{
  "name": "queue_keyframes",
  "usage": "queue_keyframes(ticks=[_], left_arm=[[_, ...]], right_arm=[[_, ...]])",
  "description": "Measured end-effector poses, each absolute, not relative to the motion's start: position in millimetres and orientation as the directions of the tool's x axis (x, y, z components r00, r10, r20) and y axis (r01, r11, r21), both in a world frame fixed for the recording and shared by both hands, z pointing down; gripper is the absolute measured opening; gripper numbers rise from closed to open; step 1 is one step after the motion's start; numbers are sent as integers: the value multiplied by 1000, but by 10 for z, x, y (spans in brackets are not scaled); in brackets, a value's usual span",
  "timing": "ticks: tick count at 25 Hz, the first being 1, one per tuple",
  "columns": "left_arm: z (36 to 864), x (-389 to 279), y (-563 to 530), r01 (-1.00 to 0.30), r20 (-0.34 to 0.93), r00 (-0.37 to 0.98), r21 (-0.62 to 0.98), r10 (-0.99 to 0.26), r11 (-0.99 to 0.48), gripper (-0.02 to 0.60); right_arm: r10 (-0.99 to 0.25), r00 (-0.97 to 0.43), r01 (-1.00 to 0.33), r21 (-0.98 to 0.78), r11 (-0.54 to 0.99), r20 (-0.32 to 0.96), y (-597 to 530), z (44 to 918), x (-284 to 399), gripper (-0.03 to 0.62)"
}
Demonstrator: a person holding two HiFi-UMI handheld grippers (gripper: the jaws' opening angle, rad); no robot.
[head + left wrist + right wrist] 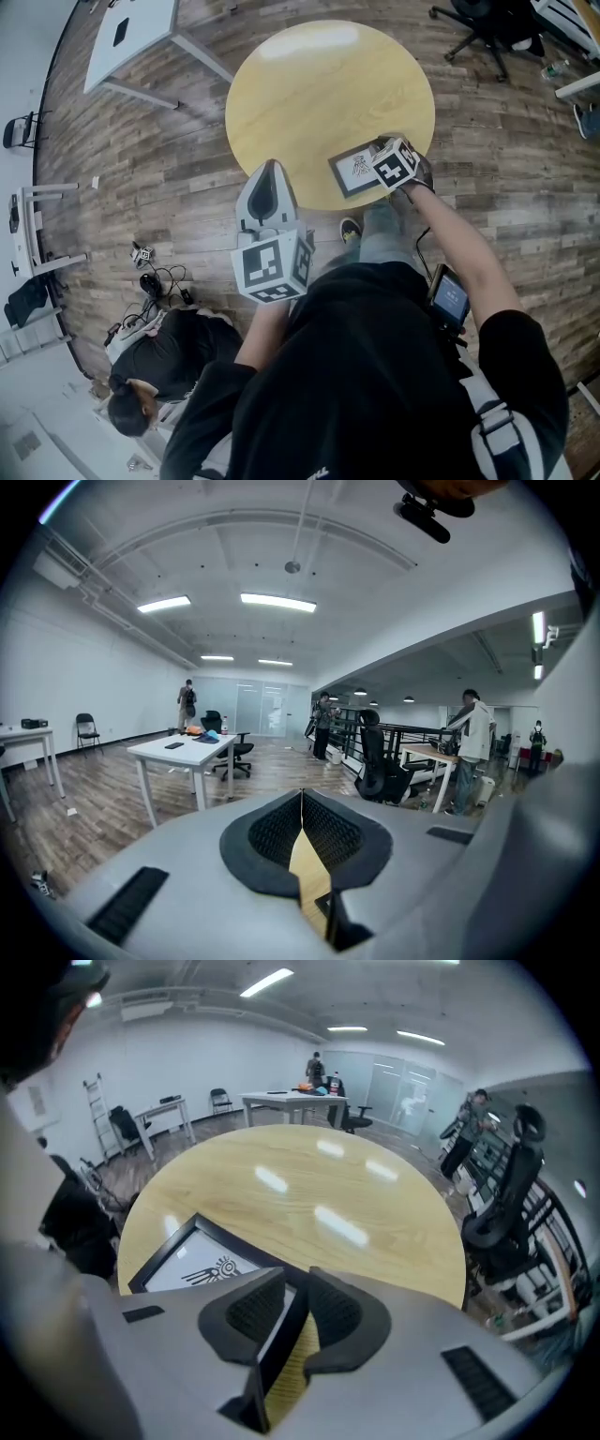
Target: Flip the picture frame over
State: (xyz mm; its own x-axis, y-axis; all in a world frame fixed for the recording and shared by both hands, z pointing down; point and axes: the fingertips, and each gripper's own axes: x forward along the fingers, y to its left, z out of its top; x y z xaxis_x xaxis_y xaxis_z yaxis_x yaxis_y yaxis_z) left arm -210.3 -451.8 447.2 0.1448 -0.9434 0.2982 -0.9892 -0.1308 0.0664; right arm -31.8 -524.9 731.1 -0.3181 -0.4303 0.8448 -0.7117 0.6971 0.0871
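Note:
The picture frame [352, 171], black-rimmed with a white print face up, lies at the near right edge of the round yellow table [319, 84]. My right gripper [382, 157] sits at the frame's right side. In the right gripper view the frame's [183, 1262] black edge runs between the two pads, and the right gripper [292, 1299] is shut on it. The frame looks slightly tilted off the tabletop [309, 1176]. My left gripper [269, 169] hovers at the table's near edge, left of the frame. It is shut [302, 799] and holds nothing.
A person [155, 366] crouches on the wooden floor at lower left beside cables [155, 281]. A white desk [131, 37] stands at upper left and an office chair [483, 33] at upper right. Most of the tabletop beyond the frame is bare.

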Motion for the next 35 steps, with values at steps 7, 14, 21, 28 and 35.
queue_keyframes(ticks=[7, 14, 21, 28, 35], left_arm=[[4407, -2070, -4496, -988, 270, 154, 65, -950, -142, 21], [4197, -2037, -4563, -983, 215, 181, 77, -960, -168, 21], [3936, -1912, -4605, -970, 154, 238, 81, -959, -228, 21], [3815, -1790, -4633, -956, 137, 291, 92, -947, -280, 21], [3853, -1618, -4642, -947, 137, 317, 97, -939, -305, 21]], right_arm=[[-480, -359, -586, 207, 783, 801, -5336, 6981, -623, 18], [-579, -601, -629, 121, 768, 552, -5409, 5617, -946, 18], [-674, -709, -677, 66, 733, 209, -5159, 4167, -884, 18], [-730, -676, -733, 16, 680, 101, -4910, 3701, -655, 18], [-769, -631, -772, 10, 635, 99, -4916, 3720, -400, 18]])
